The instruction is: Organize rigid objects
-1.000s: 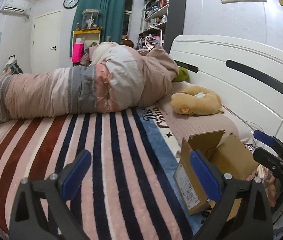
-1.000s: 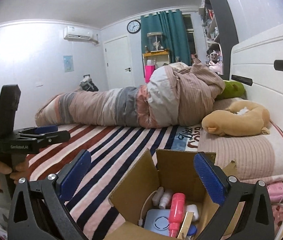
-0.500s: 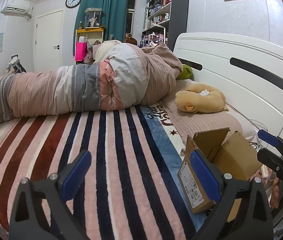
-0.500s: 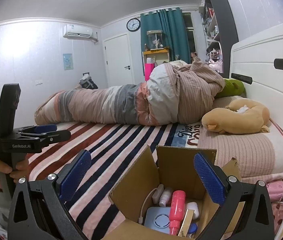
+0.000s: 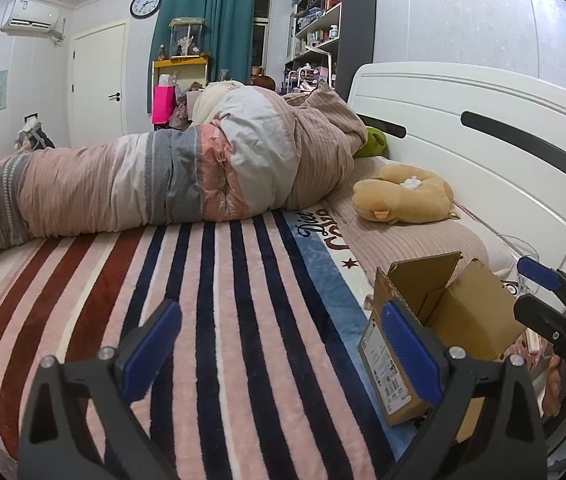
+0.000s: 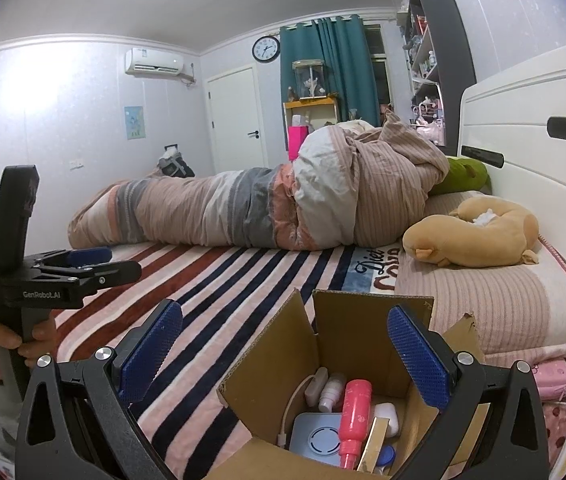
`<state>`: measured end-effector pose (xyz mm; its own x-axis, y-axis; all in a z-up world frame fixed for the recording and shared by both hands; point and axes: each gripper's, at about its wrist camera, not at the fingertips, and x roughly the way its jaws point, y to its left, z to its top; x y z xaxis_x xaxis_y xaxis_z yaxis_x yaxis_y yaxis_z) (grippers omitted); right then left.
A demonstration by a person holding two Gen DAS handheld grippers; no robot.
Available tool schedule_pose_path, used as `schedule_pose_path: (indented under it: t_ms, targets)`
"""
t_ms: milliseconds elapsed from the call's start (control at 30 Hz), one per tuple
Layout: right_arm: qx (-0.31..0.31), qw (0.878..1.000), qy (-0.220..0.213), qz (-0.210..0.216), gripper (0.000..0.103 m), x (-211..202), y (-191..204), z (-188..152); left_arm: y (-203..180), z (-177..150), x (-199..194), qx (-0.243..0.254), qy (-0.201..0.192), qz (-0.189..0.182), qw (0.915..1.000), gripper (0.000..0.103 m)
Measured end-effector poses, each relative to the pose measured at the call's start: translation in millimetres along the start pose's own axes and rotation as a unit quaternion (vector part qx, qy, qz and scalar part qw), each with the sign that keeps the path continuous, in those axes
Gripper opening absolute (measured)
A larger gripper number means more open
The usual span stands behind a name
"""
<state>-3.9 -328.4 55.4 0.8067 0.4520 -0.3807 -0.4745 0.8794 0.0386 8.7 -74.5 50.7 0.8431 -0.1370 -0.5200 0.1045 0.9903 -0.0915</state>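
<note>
Both views shifting slightly — open brown cardboard box (image 6: 347, 364) sitting on striped bed blanket (image 5: 243, 300), holding pink bottle (image 6: 355, 412); left gripper (image 5: 279, 348) and right gripper (image 6: 285, 346) hovering, jaws wide, empty.

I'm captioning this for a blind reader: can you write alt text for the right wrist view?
An open right gripper hovers over an open cardboard box on a striped bed, holding a pink bottle and small toiletries. The left gripper is at far left.

Both wrist views face the headboard end; right sits over the cardboard box (image 6: 347, 364) (left, farther), both sharing it.
</note>
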Motion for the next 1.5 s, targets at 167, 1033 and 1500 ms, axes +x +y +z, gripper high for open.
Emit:
schedule_pose_path:
  t_ms: [167, 1033, 1500]
  targets:
    - [0.0, 1.0, 0.001, -0.001, 0.103, 0.0, -0.4, -2.0, 4.2, -3.3, -1.7, 0.0, -0.001, 0.004, 1.0, 0.102]
    - [0.004, 1.0, 0.012, -0.01, 0.103, 3.9, 5.1, -4.3, 10.1, -3.8, -6.3, 0.002, 0.0, 0.007, 1.0, 0.102]
    - [0.007, 1.0, 0.015, -0.014, 0.103, 4.2, 5.7, -1.8, 12.9, -1.7, -5.1, 0.006, 0.002, 0.008, 0.9999, 0.102]
